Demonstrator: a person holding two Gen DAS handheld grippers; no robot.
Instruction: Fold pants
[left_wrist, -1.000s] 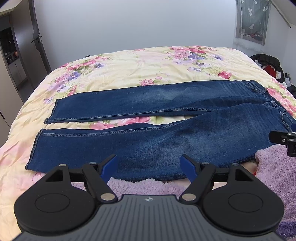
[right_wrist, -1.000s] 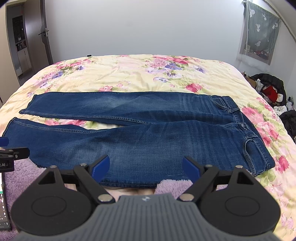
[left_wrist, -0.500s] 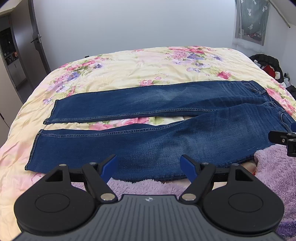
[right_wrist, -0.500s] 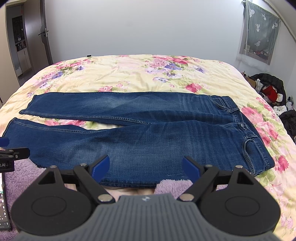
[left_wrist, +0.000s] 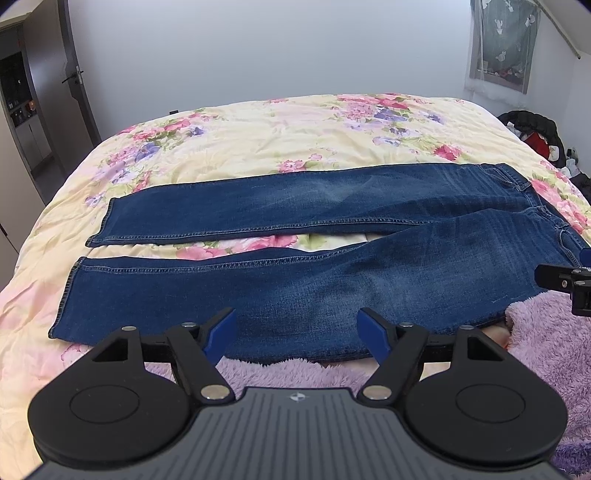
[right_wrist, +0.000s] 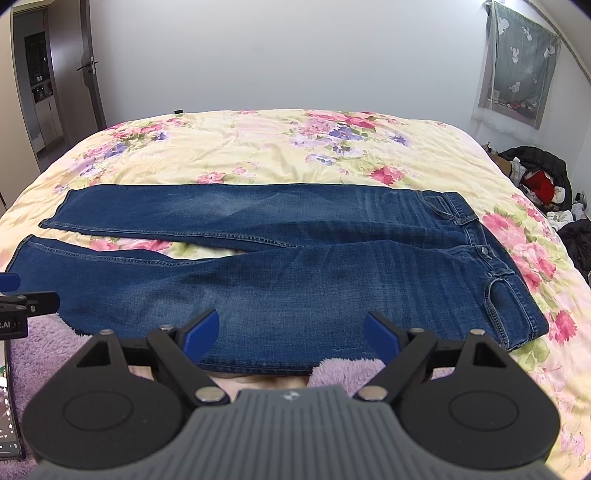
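My left gripper (left_wrist: 297, 330) is released, its blue fingers (left_wrist: 221, 328) spread wide above the near edge of the jeans (left_wrist: 332, 280) and holding nothing. My right gripper (right_wrist: 291, 330) is likewise released and empty, its blue pads (right_wrist: 382, 334) hovering over the thigh area near the same edge. Each gripper appears at the margin of the other's view.

The jeans lie flat and spread out across the floral bedspread (right_wrist: 277, 147), waistband (right_wrist: 491, 258) on my right, leg hems (left_wrist: 66, 295) on my left. The two legs are parted, with a strip of bedspread visible between them. The near edge touches a purple fleece blanket (left_wrist: 546, 347) at the bed's front.

Task status: no fold is made. I judge all steps remain, beginning with laying one leg over the other.

Limits of view:
- Contact between pads and denim cannot be confirmed; the gripper bodies cover the fabric directly below.
- The left wrist view cuts off the waistband corner.
- The pile of dark clothing (right_wrist: 539, 177) beyond the bed's right side is indistinct.
- A dark flat object at the right view's lower left corner is mostly cut off.
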